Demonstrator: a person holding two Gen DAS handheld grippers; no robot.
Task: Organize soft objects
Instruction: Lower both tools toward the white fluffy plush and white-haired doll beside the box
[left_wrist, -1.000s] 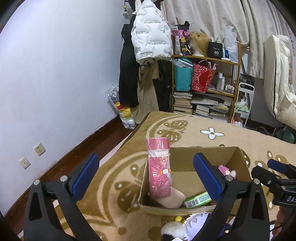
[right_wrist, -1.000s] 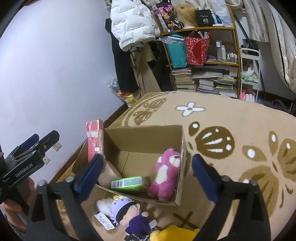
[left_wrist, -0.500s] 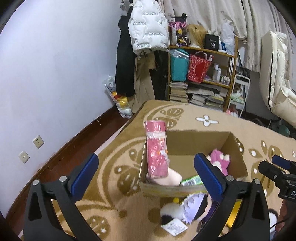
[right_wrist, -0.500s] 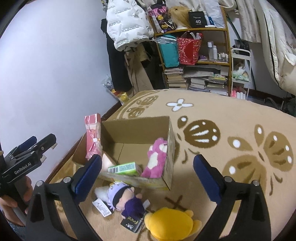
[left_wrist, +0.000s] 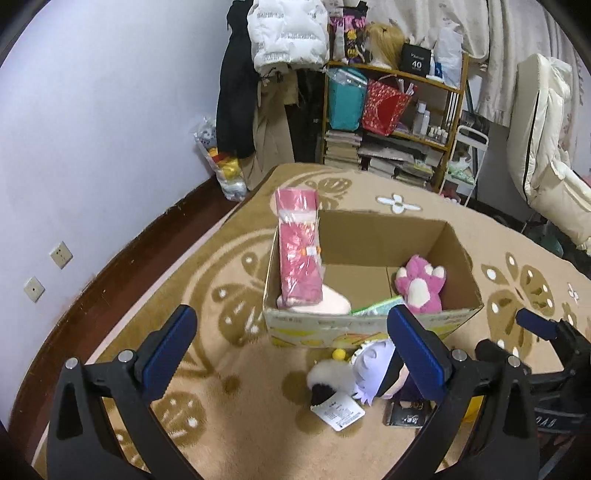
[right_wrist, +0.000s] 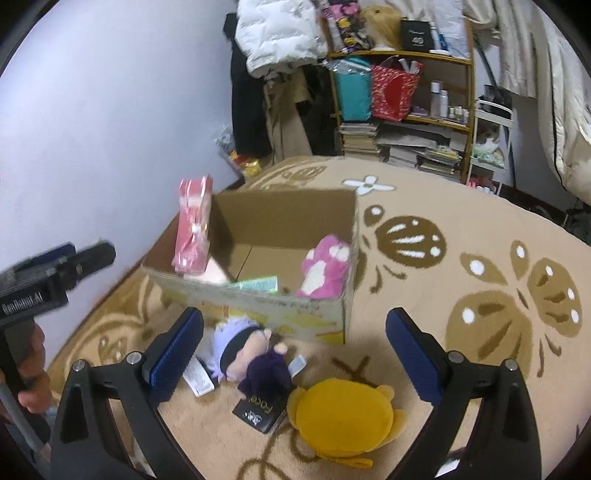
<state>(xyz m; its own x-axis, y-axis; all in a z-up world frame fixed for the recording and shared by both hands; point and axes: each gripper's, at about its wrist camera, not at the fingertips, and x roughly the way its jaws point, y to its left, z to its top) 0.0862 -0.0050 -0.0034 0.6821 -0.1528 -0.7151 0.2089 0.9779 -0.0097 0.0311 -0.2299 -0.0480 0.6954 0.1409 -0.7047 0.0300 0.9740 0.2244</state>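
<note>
An open cardboard box (left_wrist: 369, 326) (right_wrist: 280, 306) stands on the carpet. In it are a pink plush (left_wrist: 421, 286) (right_wrist: 327, 267), a tall pink wrapped pack (left_wrist: 299, 251) (right_wrist: 194, 225), a pale pink soft item (left_wrist: 332, 302) and a green packet (left_wrist: 376, 306) (right_wrist: 256, 284). In front of the box lie a doll with pale purple hair (left_wrist: 369, 369) (right_wrist: 243, 349) and a yellow plush (right_wrist: 343, 419). My left gripper (left_wrist: 291, 350) is open and empty above the doll. My right gripper (right_wrist: 295, 350) is open and empty above the doll and yellow plush.
The beige patterned carpet (right_wrist: 480, 295) spreads to the right. A purple wall (left_wrist: 92, 129) and dark floor strip run on the left. A shelf (left_wrist: 395, 110) with books and bags, hanging coats (left_wrist: 258, 92) and a white chair (left_wrist: 546, 147) stand at the back.
Both grippers have pulled back and up from the box. The doll and yellow plush in front of the box have come more fully into view. Both stay open.
</note>
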